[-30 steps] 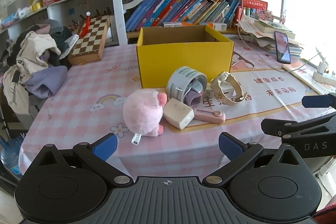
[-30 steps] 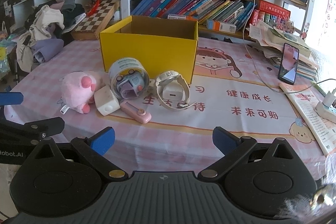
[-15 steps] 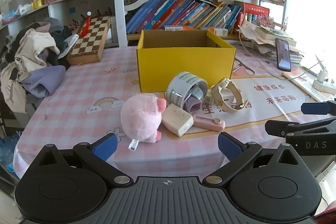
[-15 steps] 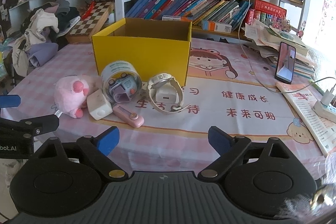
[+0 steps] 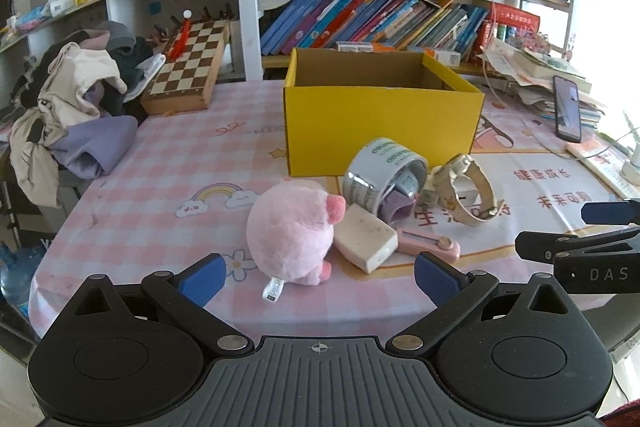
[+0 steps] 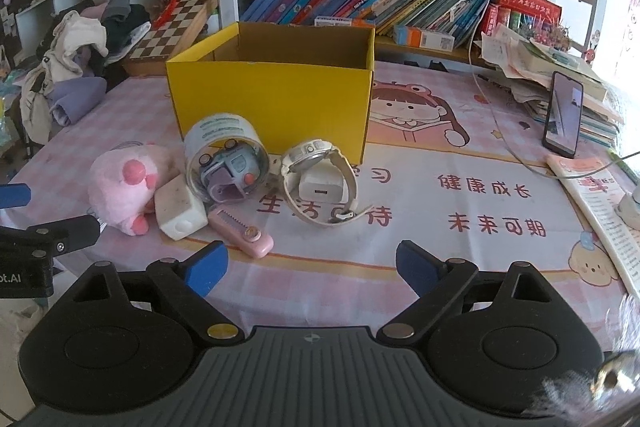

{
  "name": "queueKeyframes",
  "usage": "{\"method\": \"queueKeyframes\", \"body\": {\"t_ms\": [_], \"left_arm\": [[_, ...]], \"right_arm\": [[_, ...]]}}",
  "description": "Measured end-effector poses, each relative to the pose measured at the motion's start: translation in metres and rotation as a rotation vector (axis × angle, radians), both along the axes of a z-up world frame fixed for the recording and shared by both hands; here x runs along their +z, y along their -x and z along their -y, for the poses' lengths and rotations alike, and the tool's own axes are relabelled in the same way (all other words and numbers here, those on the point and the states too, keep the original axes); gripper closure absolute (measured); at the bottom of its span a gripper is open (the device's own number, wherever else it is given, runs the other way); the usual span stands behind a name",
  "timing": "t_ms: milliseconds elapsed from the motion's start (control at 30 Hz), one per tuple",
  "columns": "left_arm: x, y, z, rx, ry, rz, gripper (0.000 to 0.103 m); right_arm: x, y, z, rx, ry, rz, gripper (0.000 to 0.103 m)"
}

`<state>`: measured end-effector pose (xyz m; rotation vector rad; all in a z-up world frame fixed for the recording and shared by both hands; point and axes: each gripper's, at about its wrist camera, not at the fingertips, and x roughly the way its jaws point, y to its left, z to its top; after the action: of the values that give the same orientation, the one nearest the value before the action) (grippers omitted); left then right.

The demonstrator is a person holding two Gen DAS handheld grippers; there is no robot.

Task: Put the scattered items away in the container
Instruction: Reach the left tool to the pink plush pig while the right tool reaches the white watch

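Ahead of the tools, counted by kind: one yellow cardboard box (image 6: 272,111), one pink plush pig (image 5: 294,237), one tape roll (image 6: 224,151), two watches, a purple watch (image 6: 230,175) inside the roll and a cream watch (image 6: 320,183), one white charger (image 6: 320,187), one white soap bar (image 5: 366,237), one pink comb (image 6: 242,233).

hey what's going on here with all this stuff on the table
A person holds a two-finger tool in each hand to tidy loose items into the yellow box. Nothing is picked up yet: the left tool and right tool are both open and empty, short of the pile. The pink plush pig, tape roll, white watch, white block and small pink item lie in front of the box.
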<state>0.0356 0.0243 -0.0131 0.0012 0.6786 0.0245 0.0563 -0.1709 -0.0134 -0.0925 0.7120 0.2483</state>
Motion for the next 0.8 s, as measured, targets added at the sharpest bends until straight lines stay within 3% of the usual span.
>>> {"method": "queueKeyframes", "body": {"t_ms": [233, 800], "left_arm": [[-0.006, -0.020, -0.005, 0.022, 0.002, -0.021, 0.002], [-0.024, -0.069, -0.020, 0.086, 0.018, -0.108, 0.015]], "right_arm": [[-0.006, -0.023, -0.001, 0.004, 0.002, -0.028, 0.011], [-0.026, -0.092, -0.015, 0.056, 0.033, -0.120, 0.011]]}}
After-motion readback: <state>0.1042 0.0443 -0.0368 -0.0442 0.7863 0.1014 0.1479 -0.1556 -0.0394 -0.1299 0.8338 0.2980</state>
